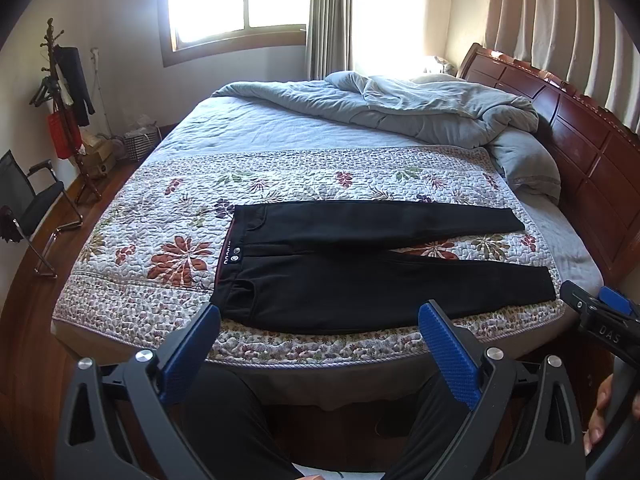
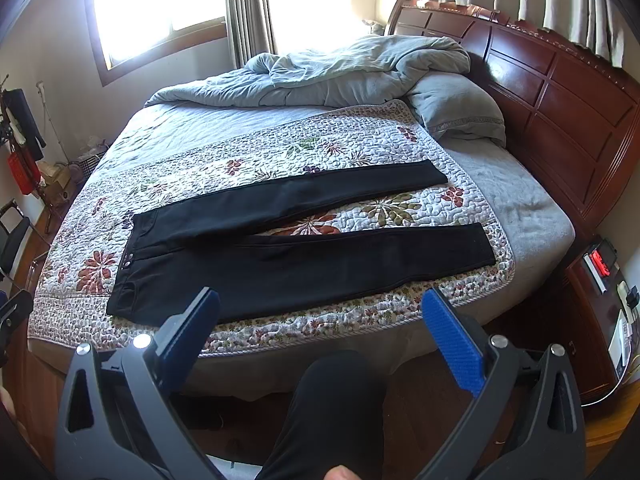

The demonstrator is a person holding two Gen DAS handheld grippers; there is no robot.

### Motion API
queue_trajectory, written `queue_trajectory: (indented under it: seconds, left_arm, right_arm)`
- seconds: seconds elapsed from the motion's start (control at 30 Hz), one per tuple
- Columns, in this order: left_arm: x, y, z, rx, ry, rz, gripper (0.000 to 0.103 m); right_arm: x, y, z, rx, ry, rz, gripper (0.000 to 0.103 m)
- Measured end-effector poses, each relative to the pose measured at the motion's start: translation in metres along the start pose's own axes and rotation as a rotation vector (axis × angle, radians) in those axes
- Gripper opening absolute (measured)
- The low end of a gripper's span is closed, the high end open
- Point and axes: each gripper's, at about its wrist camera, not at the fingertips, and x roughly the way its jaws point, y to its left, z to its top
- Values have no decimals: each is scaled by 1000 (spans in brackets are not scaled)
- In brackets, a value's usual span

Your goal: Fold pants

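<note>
Black pants (image 1: 360,268) lie flat and spread on the floral quilt (image 1: 168,208), waistband to the left, both legs pointing right toward the headboard, a gap between the legs. In the right wrist view the pants (image 2: 304,256) lie the same way. My left gripper (image 1: 320,320) is open and empty, held above the bed's near edge, just short of the near leg. My right gripper (image 2: 320,312) is open and empty, also in front of the near edge. The right gripper's tip shows in the left wrist view (image 1: 596,312) near the leg cuffs.
A crumpled grey duvet (image 1: 400,108) and a pillow (image 2: 456,108) lie at the far side. A dark wood headboard (image 2: 552,80) is on the right, a nightstand (image 2: 600,304) beside it. A chair (image 1: 32,208) and coat rack (image 1: 60,92) stand left. My legs (image 2: 324,412) are below.
</note>
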Motion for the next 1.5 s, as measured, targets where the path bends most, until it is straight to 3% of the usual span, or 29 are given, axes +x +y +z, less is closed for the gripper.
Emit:
queue_trajectory:
  seconds: [1.5]
  left_arm:
    - [15, 1, -1, 6, 22, -17, 99]
  right_arm:
    - [13, -3, -4, 5, 21, -2, 100]
